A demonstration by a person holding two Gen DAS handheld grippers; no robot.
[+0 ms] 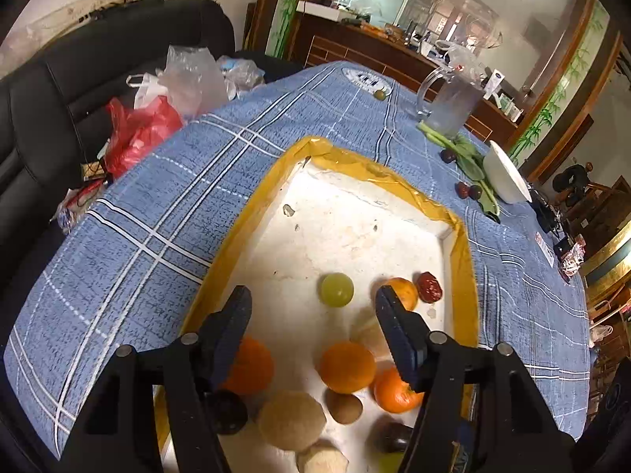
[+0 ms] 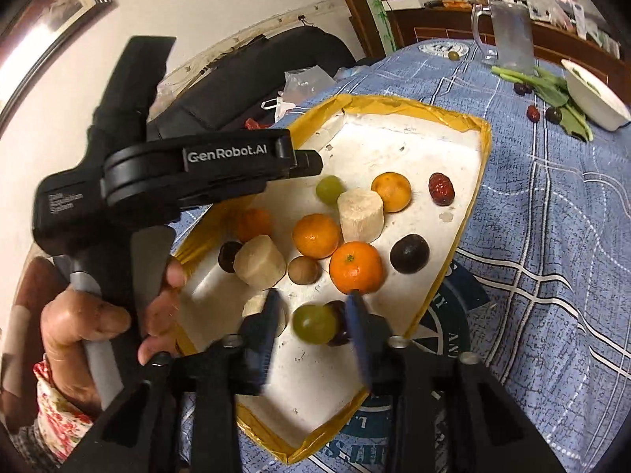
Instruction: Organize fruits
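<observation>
A white tray with a yellow taped rim (image 1: 457,252) (image 2: 483,146) lies on the blue checked tablecloth. It holds several mandarins (image 1: 347,366) (image 2: 355,267), green grapes (image 1: 336,289) (image 2: 330,188), a red date (image 1: 429,287) (image 2: 441,189), dark plums (image 2: 410,253), a brown longan (image 2: 303,270) and pale cut chunks (image 2: 361,215). My left gripper (image 1: 313,307) is open and empty above the tray; it also shows in the right wrist view (image 2: 307,163). My right gripper (image 2: 313,307) is open, with a blurred green grape (image 2: 314,323) between its fingers.
On the cloth at the far right lie a glass jug (image 1: 453,104), leafy greens (image 1: 469,157), a white bowl (image 1: 506,175), loose dates and plums (image 1: 469,190) and one green fruit (image 1: 379,94). Plastic bags (image 1: 146,126) sit on a black sofa to the left.
</observation>
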